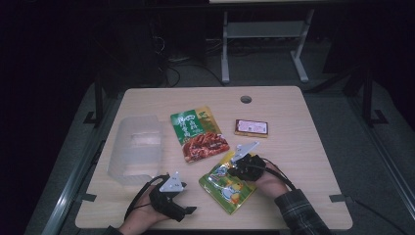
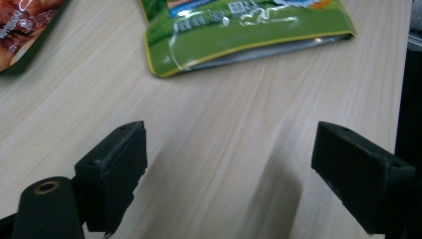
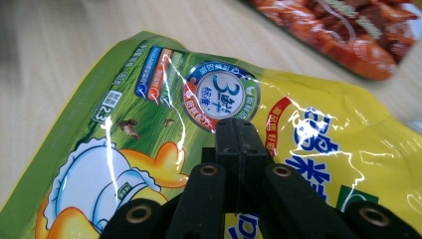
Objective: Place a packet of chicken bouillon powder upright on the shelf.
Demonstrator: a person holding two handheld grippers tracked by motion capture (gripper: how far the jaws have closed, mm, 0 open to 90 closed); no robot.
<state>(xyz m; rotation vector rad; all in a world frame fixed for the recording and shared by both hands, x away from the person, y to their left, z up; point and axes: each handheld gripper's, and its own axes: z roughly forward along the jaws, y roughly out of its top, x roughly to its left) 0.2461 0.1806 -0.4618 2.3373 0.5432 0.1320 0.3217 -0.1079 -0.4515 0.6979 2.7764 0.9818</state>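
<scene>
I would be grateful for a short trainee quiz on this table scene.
1. True or false: the left gripper has its jaws shut.
2. Which thing lies right in front of the right gripper? A the clear bin, B the yellow pouch, C the brown box.
3. How many pouches lie on the table?

Key:
1. False; its jaws stand wide open over bare wood.
2. B
3. Two
</scene>
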